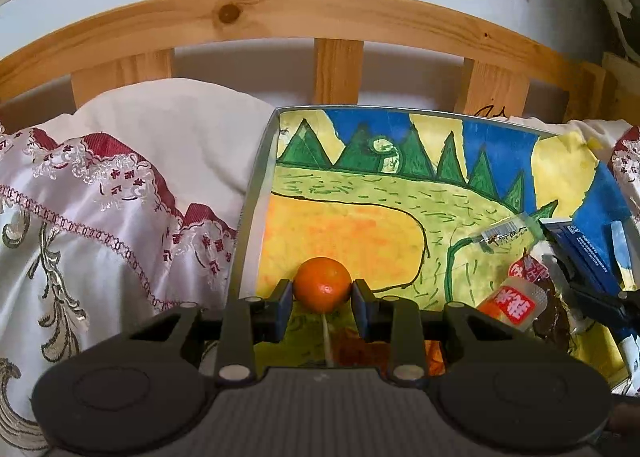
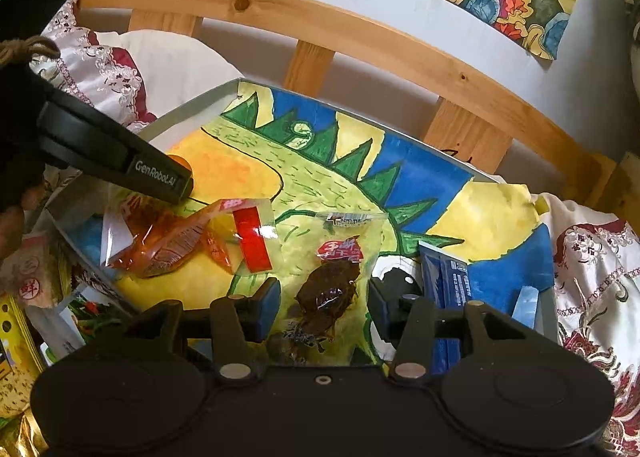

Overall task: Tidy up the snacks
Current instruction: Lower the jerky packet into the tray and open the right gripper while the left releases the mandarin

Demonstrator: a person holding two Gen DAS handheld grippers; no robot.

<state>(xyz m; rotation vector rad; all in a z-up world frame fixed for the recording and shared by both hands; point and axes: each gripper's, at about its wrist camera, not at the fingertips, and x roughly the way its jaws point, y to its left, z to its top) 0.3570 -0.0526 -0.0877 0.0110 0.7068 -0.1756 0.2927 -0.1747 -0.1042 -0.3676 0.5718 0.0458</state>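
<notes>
- The left tongs [image 1: 322, 299] pinch a small orange mandarin [image 1: 322, 284], a blue pad pressed to each side of it, low over the orange patch of a painted sheet.
- That sheet, a hand-painted dinosaur landscape in green, yellow and blue, lines a shallow grey tray [image 1: 256, 193] lying on a bed, against an embroidered white and maroon pillow [image 1: 100, 217] and a pine headboard [image 1: 280, 13].
- The right tongs [image 2: 322, 307] stand spread, their pads clear of a clear packet holding a dark brown snack [image 2: 332, 293]; the packet lies between them on the sheet, and its red label has Chinese characters I cannot read.
- Left of it lies an orange-tinted clear wrapper [image 2: 172, 241] with a red band.
- A dark blue sachet [image 2: 450, 283] with small white print, too fine to read, lies just right of the right tongs.
- In the right wrist view, the left tool's arm reads "GenRobot.AI".
</notes>
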